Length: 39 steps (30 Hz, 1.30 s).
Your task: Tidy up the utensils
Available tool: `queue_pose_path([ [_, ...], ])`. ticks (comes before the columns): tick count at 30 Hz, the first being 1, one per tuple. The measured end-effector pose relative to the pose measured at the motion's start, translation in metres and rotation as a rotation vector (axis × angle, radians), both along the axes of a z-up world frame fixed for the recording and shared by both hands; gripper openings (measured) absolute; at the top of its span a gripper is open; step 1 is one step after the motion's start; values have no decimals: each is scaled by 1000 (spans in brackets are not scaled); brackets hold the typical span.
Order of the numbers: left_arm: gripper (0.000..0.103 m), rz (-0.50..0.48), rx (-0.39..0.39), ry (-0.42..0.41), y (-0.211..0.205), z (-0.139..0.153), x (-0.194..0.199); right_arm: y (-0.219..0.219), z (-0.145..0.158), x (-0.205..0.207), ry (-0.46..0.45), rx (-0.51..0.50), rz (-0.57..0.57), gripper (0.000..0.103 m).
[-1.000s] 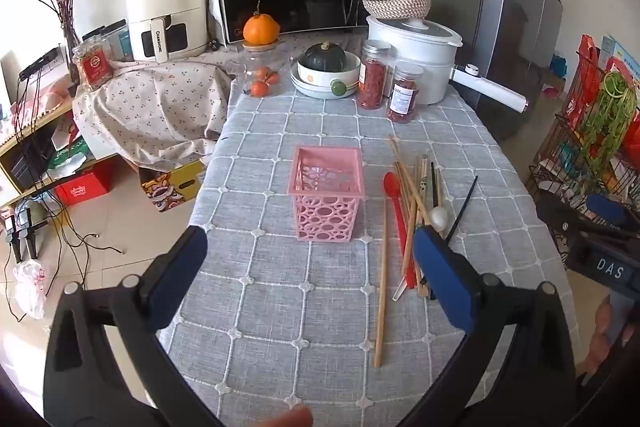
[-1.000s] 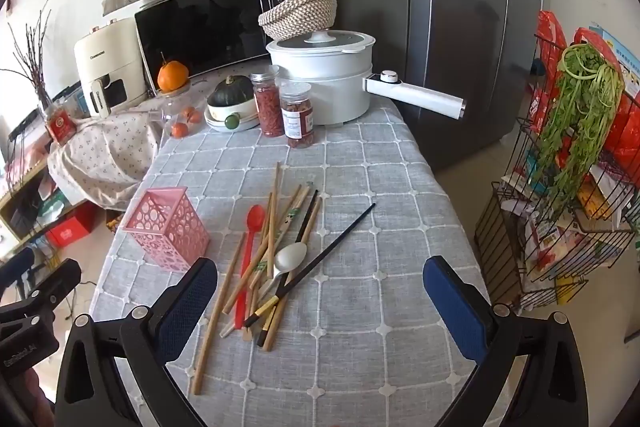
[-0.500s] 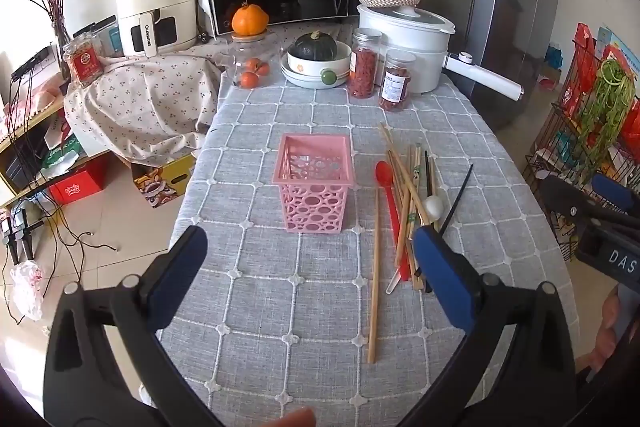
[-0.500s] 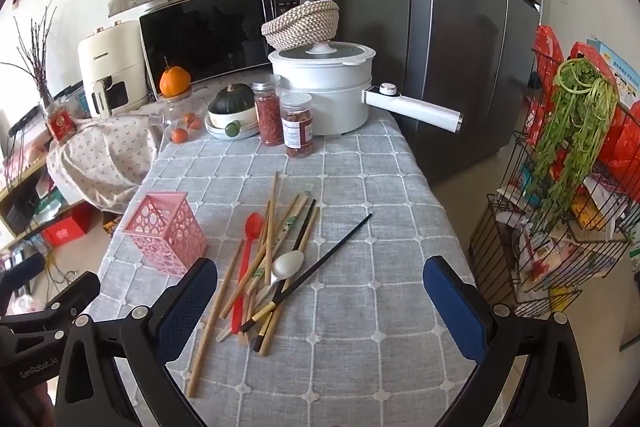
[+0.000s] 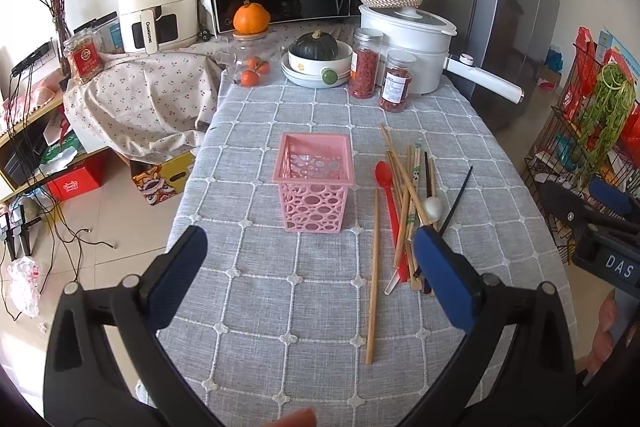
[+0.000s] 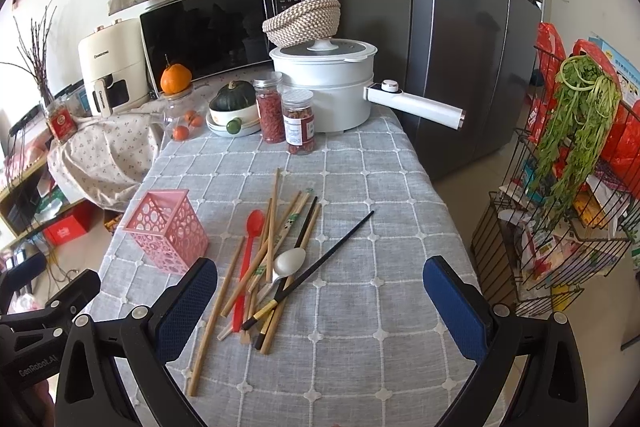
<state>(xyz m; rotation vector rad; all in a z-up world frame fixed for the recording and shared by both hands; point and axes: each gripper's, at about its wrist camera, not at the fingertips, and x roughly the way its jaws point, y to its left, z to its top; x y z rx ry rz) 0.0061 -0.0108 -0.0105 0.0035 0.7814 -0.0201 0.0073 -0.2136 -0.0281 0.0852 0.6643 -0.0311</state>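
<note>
Kitchen table under a grey checked tablecloth [image 5: 280, 307]. Perforated pink plastic square basket [image 5: 314, 183] stands upright, empty, just beside a heap of wooden chopsticks [image 6: 276, 239] awaiting sorting. Left gripper [image 5: 308, 267] and right gripper [image 6: 320, 303] hover spread wide, holding nothing.

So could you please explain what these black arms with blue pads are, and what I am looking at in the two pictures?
They are two hand-held grippers; a person carries one in each hand, and a fisheye camera on each looks along its fingers. One picture is from the left gripper, the other from the right gripper. Both are open and hold nothing. On the grey checked tablecloth stands an empty pink basket. Beside it lies a loose pile of chopsticks with a red spoon and a white spoon. Jars, a white pot and a microwave stand behind.
</note>
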Motion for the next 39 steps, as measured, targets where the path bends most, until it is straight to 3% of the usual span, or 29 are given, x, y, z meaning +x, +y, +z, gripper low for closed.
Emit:
queue_pose_path([
  [39,103,5,-11,-5,5,-1,-2,1,-7,5,34,6,16,103],
])
